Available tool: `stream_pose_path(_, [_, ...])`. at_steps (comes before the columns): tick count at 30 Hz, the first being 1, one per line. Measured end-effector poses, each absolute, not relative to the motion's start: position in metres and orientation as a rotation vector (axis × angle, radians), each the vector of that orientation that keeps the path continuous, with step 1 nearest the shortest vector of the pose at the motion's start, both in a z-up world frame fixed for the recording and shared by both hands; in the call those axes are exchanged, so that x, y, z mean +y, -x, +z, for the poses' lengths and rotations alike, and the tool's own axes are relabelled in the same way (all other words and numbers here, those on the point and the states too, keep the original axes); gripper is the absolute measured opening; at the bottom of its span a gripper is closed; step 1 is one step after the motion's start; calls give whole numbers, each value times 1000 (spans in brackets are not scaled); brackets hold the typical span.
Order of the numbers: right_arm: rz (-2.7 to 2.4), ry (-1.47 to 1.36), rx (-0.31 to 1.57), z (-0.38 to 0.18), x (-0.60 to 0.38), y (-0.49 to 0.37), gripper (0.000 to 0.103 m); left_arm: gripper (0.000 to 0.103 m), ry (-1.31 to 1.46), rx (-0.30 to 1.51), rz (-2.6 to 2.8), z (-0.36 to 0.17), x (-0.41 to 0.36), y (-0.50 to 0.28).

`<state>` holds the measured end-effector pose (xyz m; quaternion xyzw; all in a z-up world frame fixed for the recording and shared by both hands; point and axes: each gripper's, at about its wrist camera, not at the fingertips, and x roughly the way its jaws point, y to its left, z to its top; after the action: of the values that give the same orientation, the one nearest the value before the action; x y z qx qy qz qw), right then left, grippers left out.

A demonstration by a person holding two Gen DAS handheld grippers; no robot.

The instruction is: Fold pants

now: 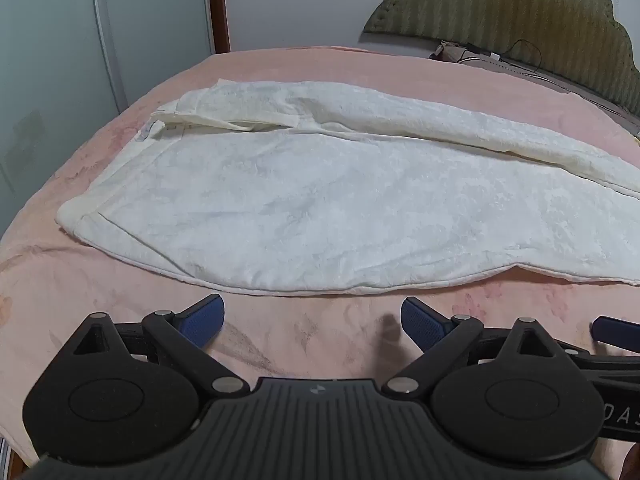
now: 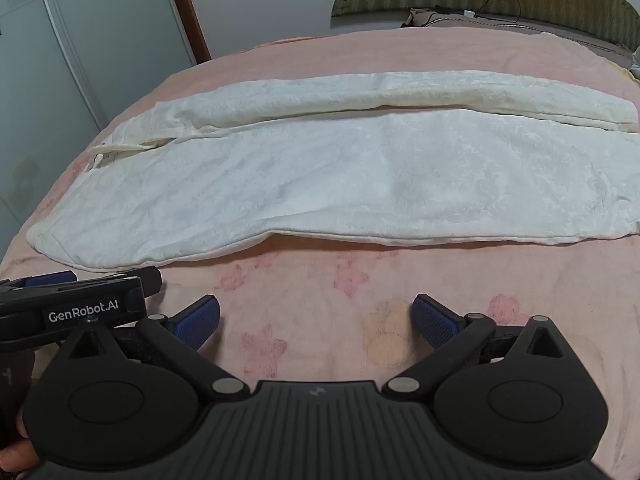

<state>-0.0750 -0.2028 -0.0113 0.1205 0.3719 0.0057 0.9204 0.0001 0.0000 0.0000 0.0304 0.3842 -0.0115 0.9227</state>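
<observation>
White textured pants (image 1: 320, 200) lie flat on the pink bed, folded lengthwise so one leg lies on the other, waistband at the left, legs running right. They also show in the right wrist view (image 2: 340, 176). My left gripper (image 1: 312, 320) is open and empty, hovering over the bedspread just short of the pants' near edge. My right gripper (image 2: 316, 320) is open and empty, also short of the near edge, to the right of the left one. The left gripper's body (image 2: 80, 308) shows at the left of the right wrist view.
The pink flowered bedspread (image 2: 320, 280) covers the bed. A green padded headboard (image 1: 520, 12) stands at the far right with a pillow and a cable (image 1: 492, 56) below it. Pale wardrobe doors (image 2: 80, 40) stand beyond the bed's left edge.
</observation>
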Motion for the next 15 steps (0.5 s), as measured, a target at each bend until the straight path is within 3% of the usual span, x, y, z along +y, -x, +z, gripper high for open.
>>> stream_pose_path(15, [11,-245,765,-11,-202,74,103,97,-61,783,-14,0,2,2])
